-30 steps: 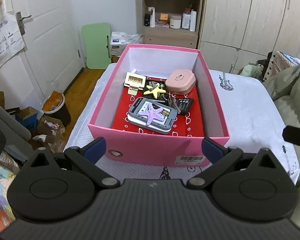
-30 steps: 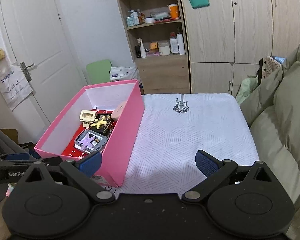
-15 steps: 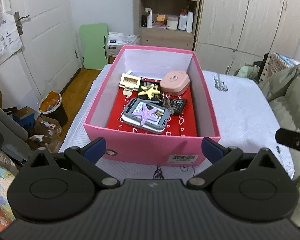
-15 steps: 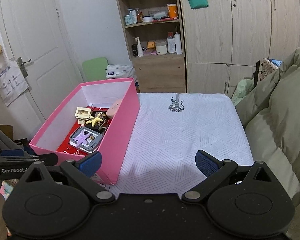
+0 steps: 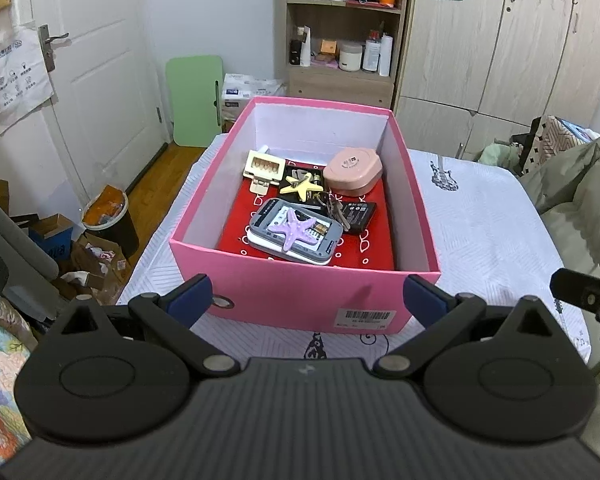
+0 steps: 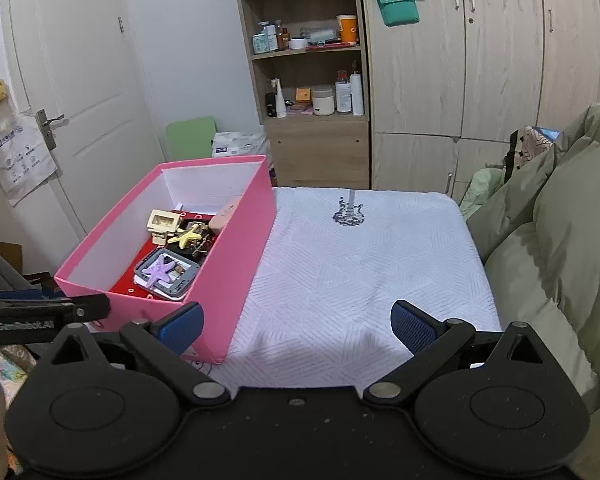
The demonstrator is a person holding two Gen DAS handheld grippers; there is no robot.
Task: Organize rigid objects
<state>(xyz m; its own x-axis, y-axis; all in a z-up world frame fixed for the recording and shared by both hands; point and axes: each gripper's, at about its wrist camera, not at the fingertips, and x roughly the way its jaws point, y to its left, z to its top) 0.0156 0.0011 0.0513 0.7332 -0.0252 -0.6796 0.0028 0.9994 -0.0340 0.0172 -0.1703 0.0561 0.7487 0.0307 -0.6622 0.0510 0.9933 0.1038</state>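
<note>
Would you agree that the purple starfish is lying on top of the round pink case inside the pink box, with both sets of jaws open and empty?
Not quite: the purple starfish lies on the grey tin near the front of the pink box, as the left wrist view shows. The round pink case sits apart, further back. Both sets of jaws are indeed open and empty.

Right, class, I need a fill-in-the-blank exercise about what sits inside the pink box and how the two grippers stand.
1. The purple starfish lies on top of a ____ case.
2. The yellow starfish lies just to the ____ of the pink round-cornered case in the left wrist view.
3. Both the left gripper and the right gripper are ____ and hold nothing.
4. The pink box stands on a ____ bedcover.

Missing words: grey; left; open; white
</note>
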